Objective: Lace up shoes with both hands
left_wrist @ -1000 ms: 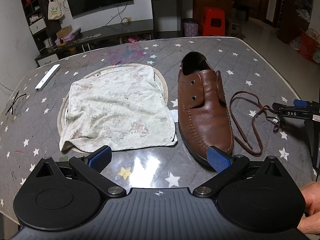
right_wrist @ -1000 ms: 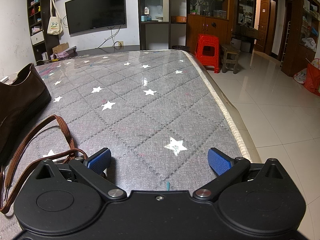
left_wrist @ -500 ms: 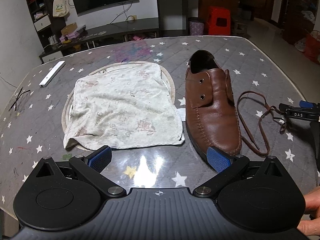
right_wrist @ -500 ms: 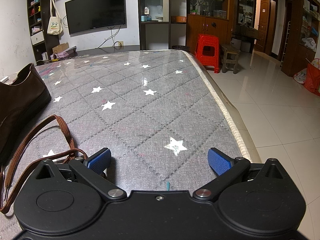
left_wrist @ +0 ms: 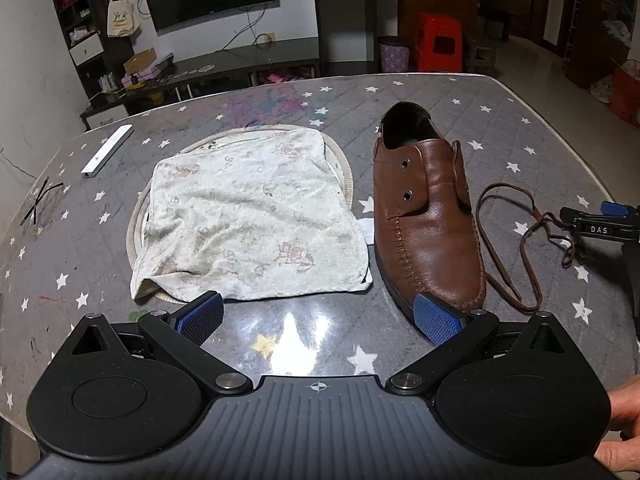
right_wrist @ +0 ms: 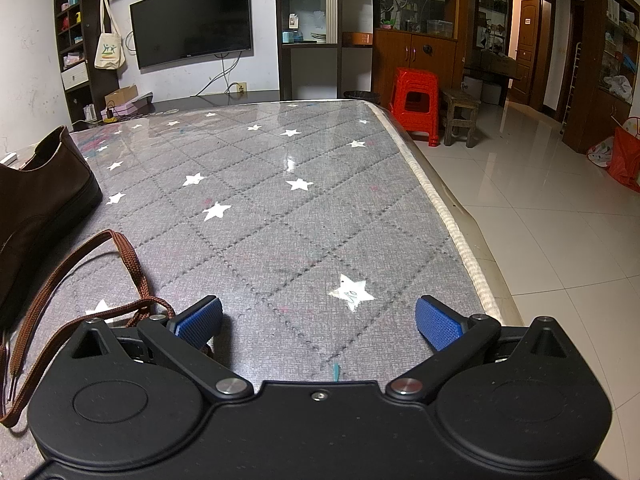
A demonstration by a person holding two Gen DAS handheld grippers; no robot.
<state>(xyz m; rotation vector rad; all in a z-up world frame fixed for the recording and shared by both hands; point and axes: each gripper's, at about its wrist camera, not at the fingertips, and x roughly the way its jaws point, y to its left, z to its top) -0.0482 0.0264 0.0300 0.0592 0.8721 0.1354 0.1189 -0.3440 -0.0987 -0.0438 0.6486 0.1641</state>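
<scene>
Shoe [left_wrist: 428, 220], brown leather, sits on the tabletop [left_wrist: 280, 104] with two eyelets showing bare; its lace [left_wrist: 520, 240] lies loose beside it, apart from the eyelets. Over the last second my left jaws [left_wrist: 318, 316] have lifted and drawn back a little, so the shoe looks farther off; they gape wide, holding nothing. My right jaws [right_wrist: 318, 318] have not moved, equally wide and empty, the lace just beside one pad. Opposite eyelets are hidden, and the lace runs under my right body.
</scene>
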